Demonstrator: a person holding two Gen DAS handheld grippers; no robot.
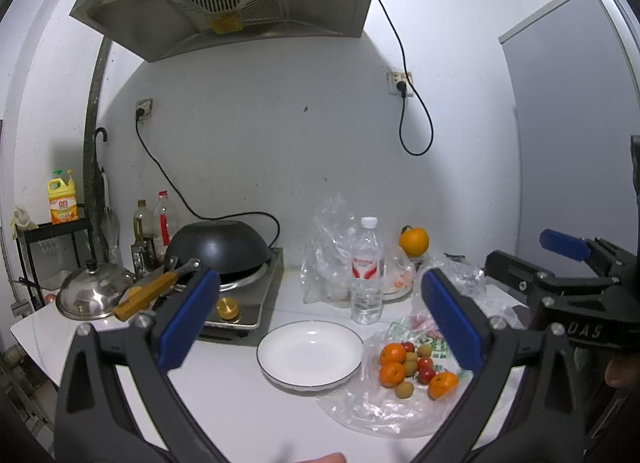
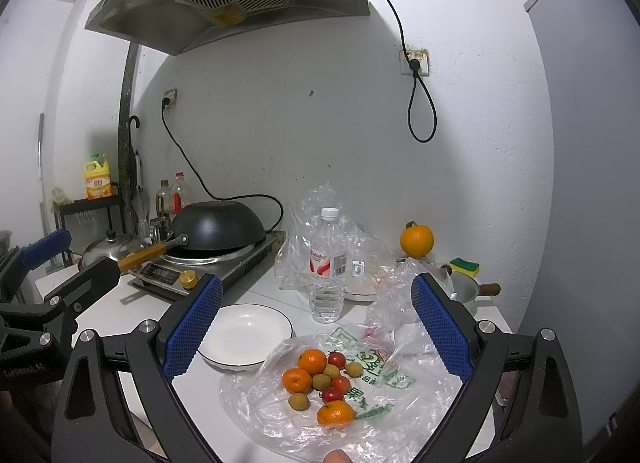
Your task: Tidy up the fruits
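A pile of small fruit lies on a flattened clear plastic bag: mandarins, cherry tomatoes and pale longans. The same pile shows in the left wrist view. An empty white plate sits just left of the bag. My left gripper is open and empty, hovering above the plate. My right gripper is open and empty, above and behind the fruit pile. The right gripper also shows at the right edge of the left wrist view.
A water bottle stands behind the plate, with crumpled bags beside it. A large orange sits by the back wall. A black wok rests on a cooker at left, with a steel lid. A small pot stands at right.
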